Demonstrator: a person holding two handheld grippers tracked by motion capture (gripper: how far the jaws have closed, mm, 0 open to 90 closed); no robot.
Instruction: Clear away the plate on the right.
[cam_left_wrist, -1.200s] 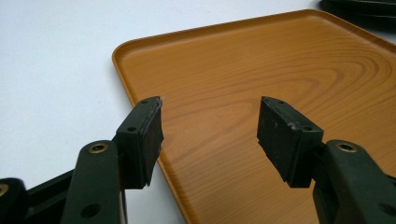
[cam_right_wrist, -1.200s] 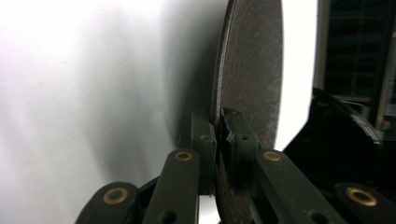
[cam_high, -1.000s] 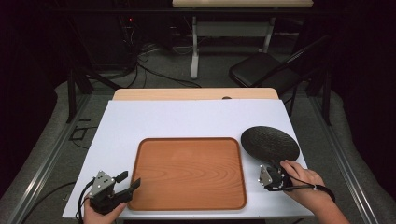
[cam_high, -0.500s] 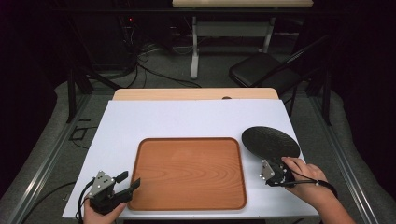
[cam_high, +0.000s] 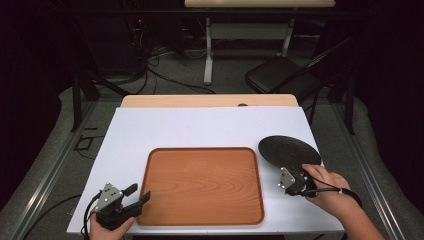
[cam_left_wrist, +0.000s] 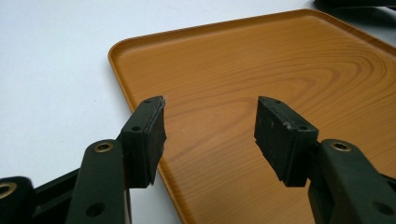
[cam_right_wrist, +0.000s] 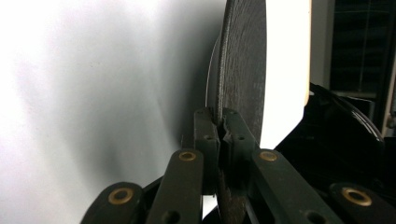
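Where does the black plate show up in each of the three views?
High view: the black plate sits right of centre, beside the wooden tray, its near rim in the right gripper.
Left gripper view: a dark sliver at the top right corner, past the tray.
Right gripper view: edge-on, upright at centre, clamped between the jaws.
Shared landmark: the white tabletop.
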